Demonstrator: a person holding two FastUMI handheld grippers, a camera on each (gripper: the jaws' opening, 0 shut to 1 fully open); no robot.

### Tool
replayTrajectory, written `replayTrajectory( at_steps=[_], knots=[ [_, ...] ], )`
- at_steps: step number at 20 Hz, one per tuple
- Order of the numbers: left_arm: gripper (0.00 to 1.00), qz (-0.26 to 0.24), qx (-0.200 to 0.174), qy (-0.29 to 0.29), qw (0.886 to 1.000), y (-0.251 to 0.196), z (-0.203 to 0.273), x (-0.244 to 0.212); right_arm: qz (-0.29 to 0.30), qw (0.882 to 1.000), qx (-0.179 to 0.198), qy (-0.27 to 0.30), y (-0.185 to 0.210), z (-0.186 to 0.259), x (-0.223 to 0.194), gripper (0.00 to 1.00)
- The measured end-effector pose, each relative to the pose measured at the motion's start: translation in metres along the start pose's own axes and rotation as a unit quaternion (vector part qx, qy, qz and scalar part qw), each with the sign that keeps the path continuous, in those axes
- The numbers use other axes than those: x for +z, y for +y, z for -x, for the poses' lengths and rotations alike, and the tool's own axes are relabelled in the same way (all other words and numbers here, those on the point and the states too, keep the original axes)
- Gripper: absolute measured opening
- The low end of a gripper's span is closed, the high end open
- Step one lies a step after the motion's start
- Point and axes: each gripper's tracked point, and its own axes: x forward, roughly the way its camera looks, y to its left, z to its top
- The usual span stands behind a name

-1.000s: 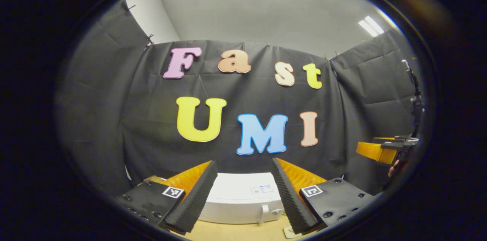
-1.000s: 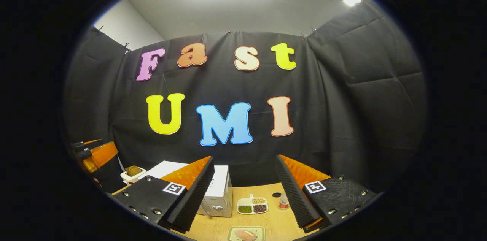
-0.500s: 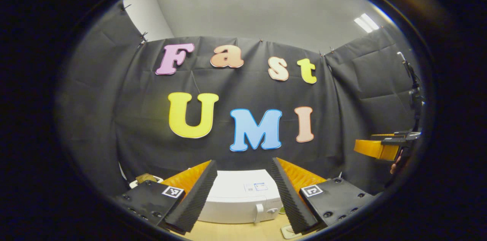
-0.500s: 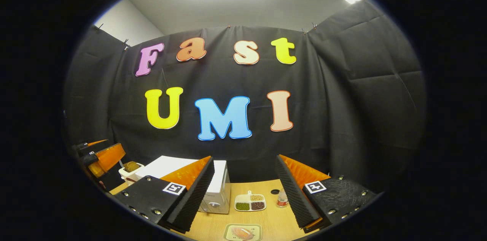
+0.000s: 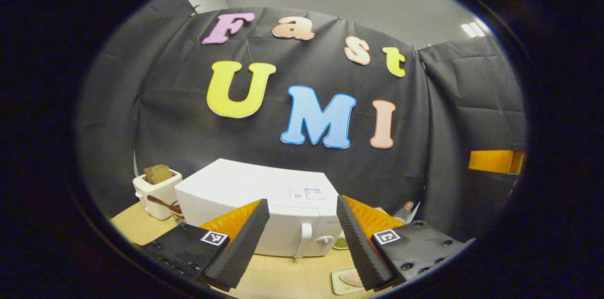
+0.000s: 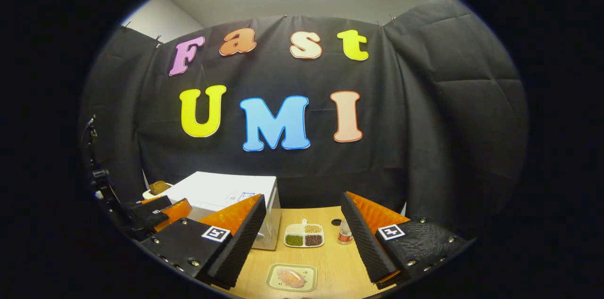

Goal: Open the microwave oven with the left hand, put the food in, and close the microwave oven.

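White microwave (image 5: 245, 190) shut, toaster (image 5: 153, 190) beside it; both grippers' fingers spread wide, empty.

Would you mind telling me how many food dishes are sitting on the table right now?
2: a divided dish of beans right of the microwave, and a small tray holding a pinkish food item nearer the camera. More may be hidden behind the tools.

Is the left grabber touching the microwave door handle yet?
Apart. In the left gripper view the left gripper hangs open in front of the microwave, and the handle sits farther off between its fingers, touching neither.
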Motion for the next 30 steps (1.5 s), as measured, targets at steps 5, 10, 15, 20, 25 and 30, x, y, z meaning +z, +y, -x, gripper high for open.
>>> replayTrajectory(
  at_steps=[5,10,15,20,25,30],
  knots=[
    [0.95,-0.06,-0.018,0.014,0.998,-0.02,-0.031,-0.047,-0.013,0.999,-0.016,0.031,-0.017,0.002,-0.027,0.98],
    [0.93,-0.077,-0.029,0.035,0.996,-0.036,-0.072,-0.108,-0.032,0.997,-0.027,0.058,-0.03,0.008,-0.055,0.98],
    [0.94,-0.078,-0.017,0.068,0.995,-0.028,-0.104,-0.165,-0.047,0.992,-0.027,0.113,-0.031,0.013,-0.107,0.98],
    [0.96,-0.078,0.006,0.083,0.993,-0.014,-0.13,-0.184,-0.054,0.989,-0.036,0.132,-0.039,0.008,-0.121,0.98],
    [0.59,-0.088,0.005,0.097,0.991,-0.011,-0.134,-0.192,-0.054,0.989,-0.045,0.13,-0.045,0.004,-0.119,0.98],
    [0.28,-0.082,-0.015,0.113,0.99,-0.012,-0.137,-0.195,-0.05,0.988,-0.043,0.137,-0.039,0.002,-0.123,0.98]
  ],
)
